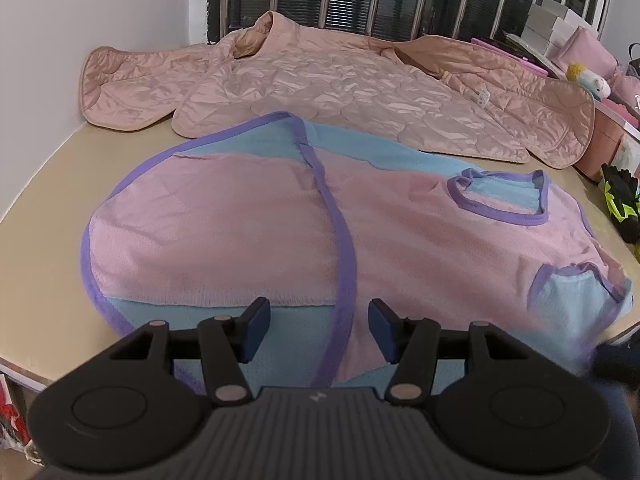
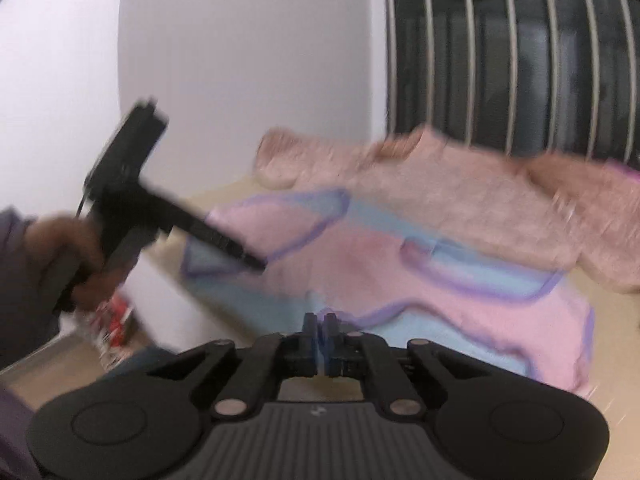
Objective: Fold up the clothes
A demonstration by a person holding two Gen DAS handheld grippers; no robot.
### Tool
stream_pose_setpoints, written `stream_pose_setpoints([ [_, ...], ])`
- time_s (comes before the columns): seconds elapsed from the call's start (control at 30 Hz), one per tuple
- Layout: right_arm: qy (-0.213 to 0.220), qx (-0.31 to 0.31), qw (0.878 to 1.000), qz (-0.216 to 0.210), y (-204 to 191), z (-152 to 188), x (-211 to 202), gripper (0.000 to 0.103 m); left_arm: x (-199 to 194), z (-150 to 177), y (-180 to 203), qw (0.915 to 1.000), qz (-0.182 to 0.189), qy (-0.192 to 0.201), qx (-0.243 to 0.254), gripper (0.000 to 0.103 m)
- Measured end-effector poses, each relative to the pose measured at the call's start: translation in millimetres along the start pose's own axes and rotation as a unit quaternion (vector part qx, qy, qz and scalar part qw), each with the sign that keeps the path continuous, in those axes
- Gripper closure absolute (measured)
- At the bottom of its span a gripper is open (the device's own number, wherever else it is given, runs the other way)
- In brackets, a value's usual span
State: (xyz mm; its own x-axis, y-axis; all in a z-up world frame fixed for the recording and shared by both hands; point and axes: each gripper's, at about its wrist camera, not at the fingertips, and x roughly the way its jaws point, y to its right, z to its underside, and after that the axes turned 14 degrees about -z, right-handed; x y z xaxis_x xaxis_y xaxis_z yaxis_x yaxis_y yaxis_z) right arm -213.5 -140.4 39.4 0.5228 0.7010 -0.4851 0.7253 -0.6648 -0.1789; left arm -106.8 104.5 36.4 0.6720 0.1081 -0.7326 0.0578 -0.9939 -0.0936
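Spread flat on the beige table (image 1: pixel 48 184): a pink and blue vest (image 1: pixel 248 232) with purple trim, a quilted pink jacket (image 1: pixel 328 88) lying beyond it. Left gripper (image 1: pixel 318 330) hovering half open over the near hem, trim strip between its fingers, nothing gripped. Right gripper (image 2: pixel 320 340) pinched shut at the vest's blue edge; whether cloth caught, cannot tell through blur.

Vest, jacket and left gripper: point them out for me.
Vest (image 1: pixel 224 240), left wrist view, pink front panel.
Jacket (image 1: pixel 328 84), left wrist view, quilted back.
Left gripper (image 1: pixel 318 326), left wrist view, gap midway between open fingertips.
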Motion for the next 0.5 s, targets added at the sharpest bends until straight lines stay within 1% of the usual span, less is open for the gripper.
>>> stream_pose_setpoints([
  [0.03,-0.008,0.01,1.0,-0.005,3.2,1.7,2.3,0.094,-0.5,0.1,-0.1,1.0,-0.001,-0.001,0.0,0.047],
  [0.07,-0.012,0.019,1.0,-0.007,6.3,2.7,3.7,0.082,-1.2,0.4,-0.3,1.0,-0.002,-0.002,0.001,0.047],
  [0.1,-0.001,0.023,1.0,0.005,9.0,0.1,1.0,0.066,-2.9,1.5,-0.7,1.0,-0.002,-0.001,0.001,0.047],
  [0.17,0.024,0.028,0.999,0.028,15.1,-5.3,-6.9,0.057,-5.5,3.8,-1.7,1.0,-0.002,0.001,0.005,0.047],
  [0.23,0.034,0.04,0.996,0.072,27.4,-8.6,-15.0,0.057,-6.1,6.5,-1.8,0.9999,-0.009,0.003,0.013,0.046],
  [0.3,0.018,0.055,0.988,0.141,44.2,-5.1,-19.7,0.058,-6.1,8.3,-1.1,0.9996,-0.019,0.005,0.018,0.046],
  [0.37,-0.005,0.077,0.979,0.188,61.0,4.4,-26.6,0.058,-6.3,9.4,-0.9,0.9995,-0.021,0.007,0.021,0.045],
  [0.43,-0.026,0.099,0.968,0.23,76.9,13.8,-33.3,0.065,-5.9,9.6,0.2,0.9994,-0.022,0.008,0.027,0.044],
  [0.47,-0.033,0.11,0.966,0.23,80.8,18.1,-36.1,0.077,-5.6,9.7,0.9,0.9992,-0.024,0.009,0.031,0.043],
  [0.5,-0.04,0.119,0.965,0.231,84.2,22.3,-38.5,0.085,-5.3,9.4,1.0,0.9989,-0.028,0.01,0.035,0.043],
])
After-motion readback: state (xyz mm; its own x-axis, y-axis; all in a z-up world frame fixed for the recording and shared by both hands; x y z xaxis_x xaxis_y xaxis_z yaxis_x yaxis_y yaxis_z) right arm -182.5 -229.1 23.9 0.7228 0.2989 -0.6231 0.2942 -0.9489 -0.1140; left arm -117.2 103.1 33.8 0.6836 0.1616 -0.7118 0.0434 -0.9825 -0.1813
